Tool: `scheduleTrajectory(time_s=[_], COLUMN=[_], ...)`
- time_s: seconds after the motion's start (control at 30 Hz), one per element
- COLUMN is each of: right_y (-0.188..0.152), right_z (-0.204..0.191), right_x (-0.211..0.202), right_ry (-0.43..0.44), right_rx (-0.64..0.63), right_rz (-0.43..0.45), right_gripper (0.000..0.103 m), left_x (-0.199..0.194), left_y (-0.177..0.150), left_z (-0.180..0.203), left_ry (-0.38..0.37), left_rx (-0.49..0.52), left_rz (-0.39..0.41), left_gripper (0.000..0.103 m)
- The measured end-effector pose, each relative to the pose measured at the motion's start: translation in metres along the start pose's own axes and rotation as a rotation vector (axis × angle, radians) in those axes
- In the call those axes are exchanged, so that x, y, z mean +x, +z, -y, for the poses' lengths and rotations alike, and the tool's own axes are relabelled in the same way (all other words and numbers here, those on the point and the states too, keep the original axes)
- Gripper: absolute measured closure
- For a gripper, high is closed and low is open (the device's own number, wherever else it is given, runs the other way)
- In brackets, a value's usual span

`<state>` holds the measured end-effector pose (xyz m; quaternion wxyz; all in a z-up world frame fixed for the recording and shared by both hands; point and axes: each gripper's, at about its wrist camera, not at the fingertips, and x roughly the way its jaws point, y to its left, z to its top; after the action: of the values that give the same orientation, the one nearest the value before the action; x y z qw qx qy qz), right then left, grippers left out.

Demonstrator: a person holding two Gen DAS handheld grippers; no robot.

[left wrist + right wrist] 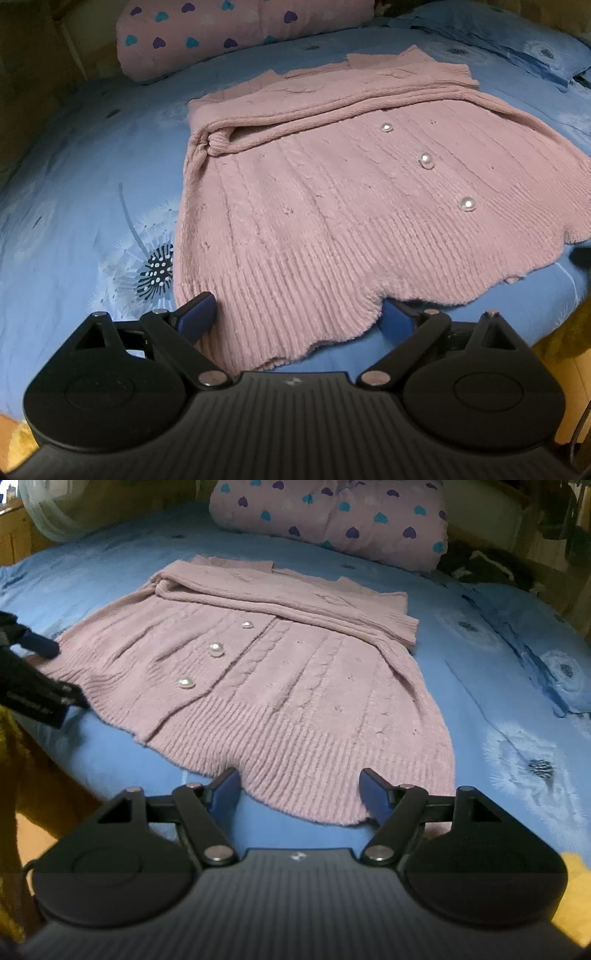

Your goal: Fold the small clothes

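Between the parted fingers of the left hand-held gripper [295, 319] lies the ribbed hem of the cardigan [332, 206], spread buttons-up on the bed [74, 206]. Both sleeves are crossed over the chest ahead of the gripper, a placement that narrows the garment for the remaining folds. The left jaws are released and grasp nothing; one finger rests at the hem's left corner, the other at the hem's scalloped edge, apparently touching the cloth, though the view does not settle whether a finger has slid beneath it.

The right hand-held gripper [301, 794] is likewise released, with the opposite stretch of hem [314, 775] lying between its fingers. Straddling the hem at two places suggests the intended step: pinch both corners and carry the lower half forward over the sleeves. Three pearl buttons [216, 650] run up the placket ahead of it and to its left. A heart-print pillow [332, 517] lies beyond the collar, well apart from the cardigan.

No containers appear; the bed alone bears the garment.
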<state>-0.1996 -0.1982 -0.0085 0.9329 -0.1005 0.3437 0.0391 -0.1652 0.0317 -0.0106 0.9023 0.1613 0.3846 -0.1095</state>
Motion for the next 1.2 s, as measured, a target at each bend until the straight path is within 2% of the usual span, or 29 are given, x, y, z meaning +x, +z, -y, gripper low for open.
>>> scheduleTrajectory(time_s=[0.13,0.33,0.43,0.47,0.5,0.57,0.63,0.67,0.7,0.8,1.0,1.2], right_y=[-0.001,0.001,0.002,0.002,0.001,0.001,0.001,0.001,0.001,0.005,0.02,0.045], right_z=[-0.005,-0.006,-0.006,-0.007,-0.007,-0.008,-0.014,-0.016,-0.018,-0.015,-0.01,-0.009], right_x=[-0.005,0.013,0.019,0.019,0.018,0.016,0.016,0.017,0.019,0.021,0.015,0.01], right_ry=[0.07,0.031,-0.011,-0.013,0.002,0.044,0.019,-0.006,-0.038,-0.047,-0.093,-0.141], right_rx=[-0.039,-0.041,-0.033,-0.036,-0.042,-0.039,-0.059,-0.072,-0.086,-0.104,-0.125,-0.181], right_rz=[-0.019,0.011,0.032,0.037,0.042,0.046,0.058,0.064,0.067,0.074,0.169,0.256], right_gripper=[0.03,0.022,0.023,0.027,0.042,0.06,0.073,0.085,0.089,0.092,0.093,0.093], left_x=[0.004,0.008,0.006,0.005,0.003,0.002,0.001,0.0,0.0,-0.002,-0.015,-0.031], left_y=[0.001,0.0,-0.003,-0.004,-0.005,-0.004,-0.003,-0.003,-0.002,0.001,0.016,0.046], left_z=[-0.002,-0.003,-0.001,0.001,0.003,0.005,0.007,0.008,0.007,0.005,0.003,0.002], left_ry=[-0.002,0.005,0.013,0.013,0.014,0.018,0.027,0.025,0.02,0.009,0.023,0.057], left_rx=[-0.023,-0.046,-0.06,-0.059,-0.056,-0.058,-0.059,-0.061,-0.063,-0.087,-0.102,-0.081], left_rz=[0.003,0.019,0.051,0.061,0.072,0.088,0.102,0.111,0.116,0.125,0.183,0.272], left_gripper=[0.007,0.007,0.017,0.024,0.031,0.042,0.055,0.064,0.07,0.079,0.082,0.083])
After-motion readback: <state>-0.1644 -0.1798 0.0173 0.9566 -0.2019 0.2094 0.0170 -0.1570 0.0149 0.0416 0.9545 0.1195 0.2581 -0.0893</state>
